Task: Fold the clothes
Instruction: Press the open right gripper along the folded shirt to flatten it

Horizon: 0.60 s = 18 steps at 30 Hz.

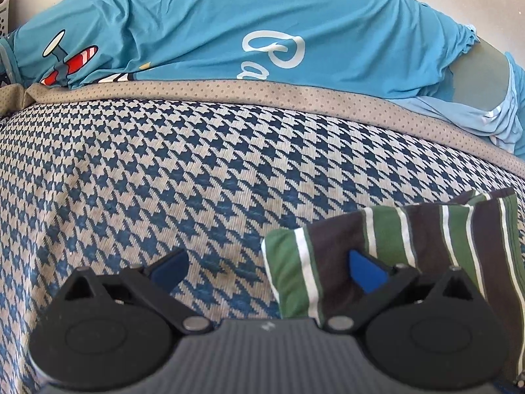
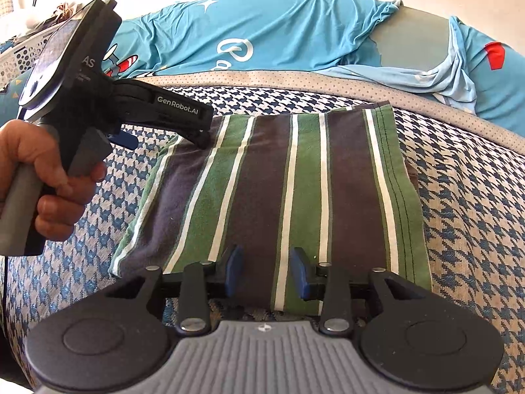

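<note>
Striped garment [image 2: 288,193] folded flat on houndstooth bed [image 2: 469,203] | right gripper [image 2: 266,271] part-open, straddling its near edge | left gripper [image 1: 267,269] wide open, empty.

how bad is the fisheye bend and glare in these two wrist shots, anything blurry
Left wrist view: strong barrel bend, the houndstooth cover bulges like a dome; the left gripper up close looks soft. Right wrist view: same bend, pale background top washed out; the striped garment is sharp, and the blue shirt curves along the horizon.
</note>
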Available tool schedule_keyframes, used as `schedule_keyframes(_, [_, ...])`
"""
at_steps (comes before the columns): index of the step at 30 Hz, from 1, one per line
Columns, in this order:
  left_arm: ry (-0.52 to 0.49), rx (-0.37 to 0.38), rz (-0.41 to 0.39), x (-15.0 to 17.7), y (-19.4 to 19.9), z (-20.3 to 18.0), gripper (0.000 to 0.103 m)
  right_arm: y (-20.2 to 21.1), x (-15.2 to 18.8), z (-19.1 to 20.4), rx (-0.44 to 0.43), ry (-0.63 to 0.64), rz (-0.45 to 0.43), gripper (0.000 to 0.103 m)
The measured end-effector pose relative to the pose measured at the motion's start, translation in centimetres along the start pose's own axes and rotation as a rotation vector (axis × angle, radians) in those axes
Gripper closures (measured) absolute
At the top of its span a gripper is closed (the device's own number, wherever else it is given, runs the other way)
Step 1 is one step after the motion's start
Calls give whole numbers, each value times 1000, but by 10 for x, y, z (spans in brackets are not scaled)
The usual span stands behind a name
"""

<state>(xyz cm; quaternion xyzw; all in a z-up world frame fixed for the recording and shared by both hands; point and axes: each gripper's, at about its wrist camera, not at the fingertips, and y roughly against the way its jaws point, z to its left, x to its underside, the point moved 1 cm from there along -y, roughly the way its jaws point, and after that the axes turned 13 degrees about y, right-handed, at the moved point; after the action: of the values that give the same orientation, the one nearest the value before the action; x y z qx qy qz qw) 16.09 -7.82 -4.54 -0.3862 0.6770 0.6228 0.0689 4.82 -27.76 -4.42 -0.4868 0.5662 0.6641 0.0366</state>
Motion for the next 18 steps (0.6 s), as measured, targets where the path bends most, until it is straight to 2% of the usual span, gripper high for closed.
schedule_keyframes(14, [96, -16, -23, -18, -13, 12, 0, -3, 2, 0, -8, 1, 0, 67])
schedule_keyframes(18, [46, -55, -44, -18, -1, 11, 0, -1, 3, 1, -10, -1, 0, 67])
